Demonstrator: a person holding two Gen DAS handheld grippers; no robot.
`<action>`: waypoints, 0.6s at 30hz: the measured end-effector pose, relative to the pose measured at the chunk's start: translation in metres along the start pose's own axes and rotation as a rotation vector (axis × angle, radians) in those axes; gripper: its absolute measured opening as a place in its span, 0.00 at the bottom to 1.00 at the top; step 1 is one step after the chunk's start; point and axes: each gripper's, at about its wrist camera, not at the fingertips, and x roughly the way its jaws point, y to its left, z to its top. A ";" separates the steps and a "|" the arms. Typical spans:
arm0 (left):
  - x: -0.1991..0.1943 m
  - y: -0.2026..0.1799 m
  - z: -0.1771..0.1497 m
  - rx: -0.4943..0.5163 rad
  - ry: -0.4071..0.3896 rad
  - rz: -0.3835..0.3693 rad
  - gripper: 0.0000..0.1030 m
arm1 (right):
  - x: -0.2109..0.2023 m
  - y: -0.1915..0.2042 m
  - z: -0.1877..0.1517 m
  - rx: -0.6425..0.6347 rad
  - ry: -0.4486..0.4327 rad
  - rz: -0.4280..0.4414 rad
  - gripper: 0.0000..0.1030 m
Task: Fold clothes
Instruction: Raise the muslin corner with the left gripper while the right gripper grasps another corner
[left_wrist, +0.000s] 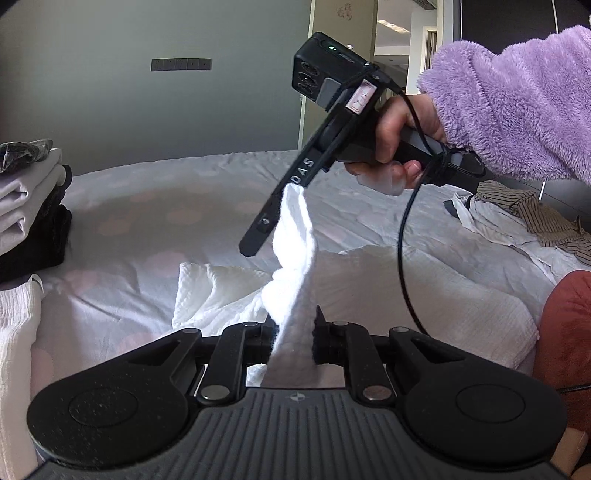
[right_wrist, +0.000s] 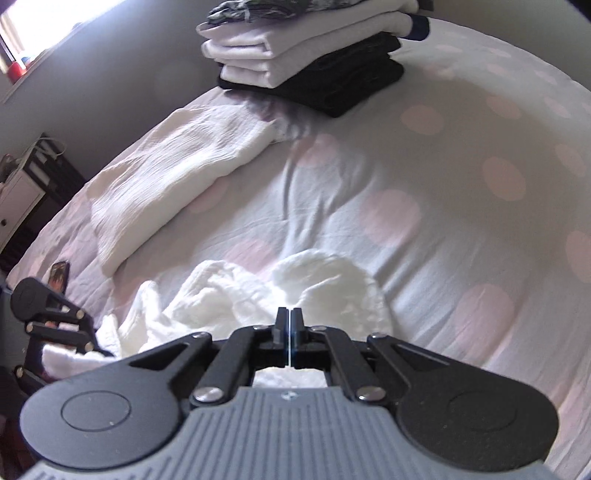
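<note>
Bed (right_wrist: 461, 177): one, dotted sheet, wide bare area centre-right. Folded stack (right_wrist: 314, 55): one, at far edge. Striped heap (left_wrist: 535, 218): one, right side. White garment (left_wrist: 295, 236): one, crumpled mid-bed. Left tool (left_wrist: 293, 332) pinching garment fold. Right tool (right_wrist: 290, 317) pressed together, garment strip hanging beside fingers.

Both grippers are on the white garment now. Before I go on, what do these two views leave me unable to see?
- Right gripper: left wrist view shows cloth up its fingers, not the pinch point; its own view shows shut jaws.
- White garment: bunched, so type and edges are unreadable; the left gripper body covers its near end.
- Folded stack: top cut off by the right wrist view's edge.
- Striped clothes: partly behind the purple sleeve.
</note>
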 end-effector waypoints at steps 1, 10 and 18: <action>0.001 0.001 0.000 -0.006 0.007 0.011 0.17 | 0.000 0.004 -0.003 -0.015 0.013 -0.013 0.01; 0.009 0.009 -0.006 -0.024 0.035 0.028 0.17 | 0.020 -0.050 0.011 0.160 -0.016 -0.163 0.38; 0.022 0.031 -0.015 -0.082 0.057 0.012 0.17 | 0.089 -0.084 0.024 0.208 0.074 -0.122 0.57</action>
